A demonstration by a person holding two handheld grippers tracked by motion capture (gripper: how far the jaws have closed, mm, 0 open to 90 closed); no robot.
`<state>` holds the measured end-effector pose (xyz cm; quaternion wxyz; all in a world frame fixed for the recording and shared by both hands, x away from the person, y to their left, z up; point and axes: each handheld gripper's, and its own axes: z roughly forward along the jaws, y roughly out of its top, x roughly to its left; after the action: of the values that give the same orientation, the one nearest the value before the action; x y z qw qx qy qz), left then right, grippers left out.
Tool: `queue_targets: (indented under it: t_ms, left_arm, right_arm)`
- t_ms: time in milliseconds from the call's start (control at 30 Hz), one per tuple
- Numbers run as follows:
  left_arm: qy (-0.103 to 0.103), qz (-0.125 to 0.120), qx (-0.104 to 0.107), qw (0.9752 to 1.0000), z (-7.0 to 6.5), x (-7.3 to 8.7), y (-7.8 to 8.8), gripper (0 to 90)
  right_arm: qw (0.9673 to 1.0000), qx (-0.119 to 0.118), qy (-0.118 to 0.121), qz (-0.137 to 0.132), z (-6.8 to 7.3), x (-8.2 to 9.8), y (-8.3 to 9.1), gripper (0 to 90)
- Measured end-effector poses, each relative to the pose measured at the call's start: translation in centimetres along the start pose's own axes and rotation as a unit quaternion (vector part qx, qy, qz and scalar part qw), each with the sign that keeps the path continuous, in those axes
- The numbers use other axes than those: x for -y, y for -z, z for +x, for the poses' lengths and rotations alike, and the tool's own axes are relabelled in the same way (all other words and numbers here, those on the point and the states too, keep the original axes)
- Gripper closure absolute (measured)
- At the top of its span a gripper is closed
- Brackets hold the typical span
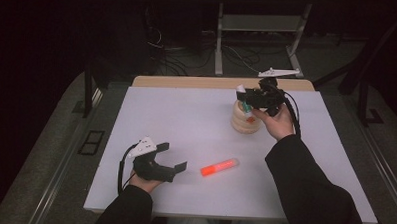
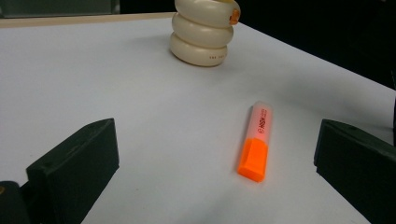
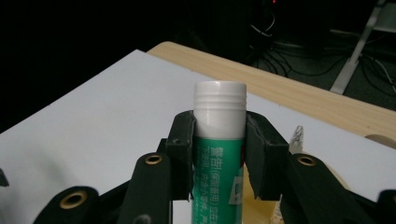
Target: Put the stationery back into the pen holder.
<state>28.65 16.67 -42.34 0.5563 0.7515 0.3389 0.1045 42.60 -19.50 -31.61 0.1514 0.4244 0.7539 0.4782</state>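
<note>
On a white tabletop [image 1: 186, 121] in a dark room, the right gripper [image 3: 219, 140] pinches an upright green, white-capped glue stick [image 3: 219, 154] over a cream ringed holder [image 1: 245, 119] (apparently its slot), while the left gripper [image 1: 172, 158], jaws spread, waits near an orange highlighter [image 2: 256, 144].

Orange highlighter [image 2: 256, 144] on the white surface [image 2: 116, 79].
It lies between the wide-apart black fingers [image 2: 74, 170], untouched; a cream ringed holder [image 2: 203, 35] stands beyond.

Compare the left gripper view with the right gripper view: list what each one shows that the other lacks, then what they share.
Left gripper view alone: the orange highlighter lying flat on the white table, between the wide-open jaws of the left gripper.

Right gripper view alone: the right gripper clamped on an upright green glue stick with a white cap, plus the table's wooden edge.

Shared: the white table and the cream ringed holder, a sliver of it in the right gripper view.
</note>
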Motion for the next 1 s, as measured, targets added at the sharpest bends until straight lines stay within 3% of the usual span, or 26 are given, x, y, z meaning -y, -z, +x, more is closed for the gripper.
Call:
queue_targets:
  t_ms: [433,1000]
  left_arm:
    - [0.000,0.000,-0.001,1.0000,0.0,0.0,0.0,0.0]
    - [-0.001,-0.001,-0.001,1.0000,0.1,0.0,0.1,0.0]
  right_arm:
    - [0.9987,0.006,-0.008,-0.049,-1.7,0.5,-0.1,64.4]
    - [0.9971,0.025,-0.023,-0.069,-4.0,2.3,-1.8,64.4]
